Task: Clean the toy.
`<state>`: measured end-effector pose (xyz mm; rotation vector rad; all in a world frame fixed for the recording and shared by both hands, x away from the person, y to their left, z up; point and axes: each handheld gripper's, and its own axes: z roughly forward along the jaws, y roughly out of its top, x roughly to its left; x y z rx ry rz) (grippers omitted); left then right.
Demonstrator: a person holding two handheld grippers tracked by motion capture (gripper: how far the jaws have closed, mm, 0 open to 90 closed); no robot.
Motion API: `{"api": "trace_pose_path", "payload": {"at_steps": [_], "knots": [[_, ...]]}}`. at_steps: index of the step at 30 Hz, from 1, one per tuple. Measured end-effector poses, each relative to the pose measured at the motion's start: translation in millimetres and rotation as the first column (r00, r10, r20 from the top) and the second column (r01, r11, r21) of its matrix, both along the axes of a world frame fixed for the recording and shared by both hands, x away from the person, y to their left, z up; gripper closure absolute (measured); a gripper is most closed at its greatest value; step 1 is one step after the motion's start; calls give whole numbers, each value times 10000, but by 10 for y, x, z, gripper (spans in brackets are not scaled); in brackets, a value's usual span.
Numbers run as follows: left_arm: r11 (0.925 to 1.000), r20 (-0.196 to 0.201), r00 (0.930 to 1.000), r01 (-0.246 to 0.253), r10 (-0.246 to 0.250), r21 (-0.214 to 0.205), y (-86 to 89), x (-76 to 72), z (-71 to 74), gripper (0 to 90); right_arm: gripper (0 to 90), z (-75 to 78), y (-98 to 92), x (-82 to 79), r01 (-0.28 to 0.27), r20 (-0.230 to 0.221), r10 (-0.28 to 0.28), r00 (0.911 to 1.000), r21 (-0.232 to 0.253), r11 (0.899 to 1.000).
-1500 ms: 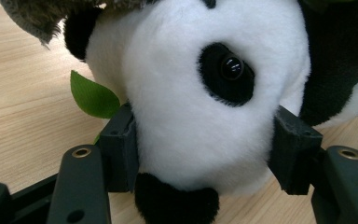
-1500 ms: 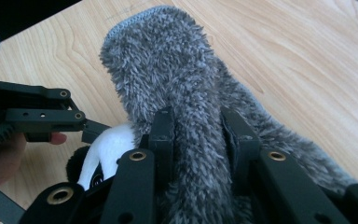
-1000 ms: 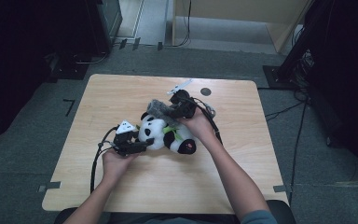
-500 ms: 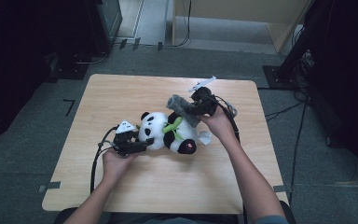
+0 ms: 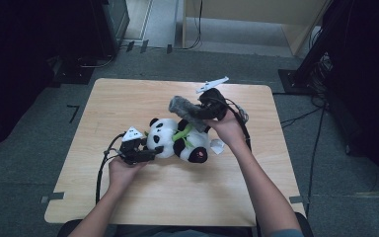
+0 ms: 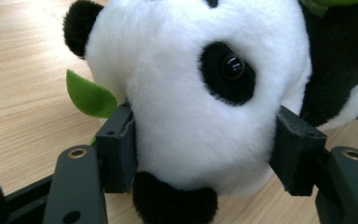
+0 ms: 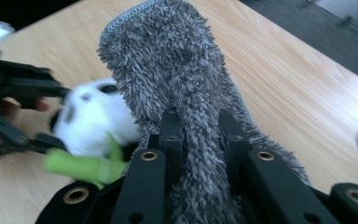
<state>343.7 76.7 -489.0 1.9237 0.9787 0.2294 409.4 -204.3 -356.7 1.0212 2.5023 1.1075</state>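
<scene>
I held the panda [image 5: 177,140] by its head in the left gripper [image 5: 150,153], jaws just easing wider; the right gripper [image 5: 197,114], jaws clamped on the grey sock [image 5: 182,106], lifted it above the panda; fitting remained.

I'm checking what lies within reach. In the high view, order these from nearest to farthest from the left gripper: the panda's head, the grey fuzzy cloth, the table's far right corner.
1. Panda's head: between the left gripper jaws, touching.
2. Grey fuzzy cloth: up and to the right, held in the right gripper.
3. Table's far right corner: farthest, beyond the cloth.
</scene>
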Motion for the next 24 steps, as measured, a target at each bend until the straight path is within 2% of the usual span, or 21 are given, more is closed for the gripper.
{"api": "trace_pose_path", "payload": {"at_steps": [5, 9, 12, 14, 16, 17, 19, 21, 22, 24], "knots": [[10000, -38, 10000, 3, -3, 4, -1, -3, 13, 337, 755, -51, 339, -24, -844, -207, 849, 9962, 264, 9961], [10000, -53, 10000, 12, -12, -32, 2, -4, 15, 334, 748, -173, 549, -49, -1248, -473, 1250, 9910, 68, 9922], [10000, -70, 10000, 13, -14, -45, 1, -5, 15, 334, 721, -247, 636, -55, -1495, -534, 1494, 9873, 26, 9888], [10000, -74, 10000, 15, -16, -48, 1, -5, 14, 334, 659, -286, 688, -54, -1765, -486, 1767, 9831, 76, 9843], [10000, -71, 10000, 25, -25, -33, 1, -6, 15, 334, 544, -305, 730, -53, -1854, -137, 1857, 9825, 155, 9825], [10000, -75, 10000, 33, -33, -12, 2, -6, 17, 334, 527, -314, 750, -44, -1847, 46, 1846, 9828, 169, 9827], [10000, -79, 10000, 21, -21, -5, 1, -7, 18, 334, 530, -343, 789, -21, -1852, -18, 1852, 9827, 174, 9825], [10000, -98, 10000, -1, 2, 30, 1, -6, 15, 336, 588, -402, 826, -3, -1966, -366, 1968, 9798, 109, 9804], [10000, -131, 9999, -37, 37, 7, 1, -3, 11, 338, 615, -423, 832, 2, -2007, -401, 2005, 9789, -13, 9797], [10000, -147, 9999, -64, 64, 4, -1, -4, 11, 342, 681, -450, 815, -3, -1923, -425, 1926, 9804, 102, 9813]]}}
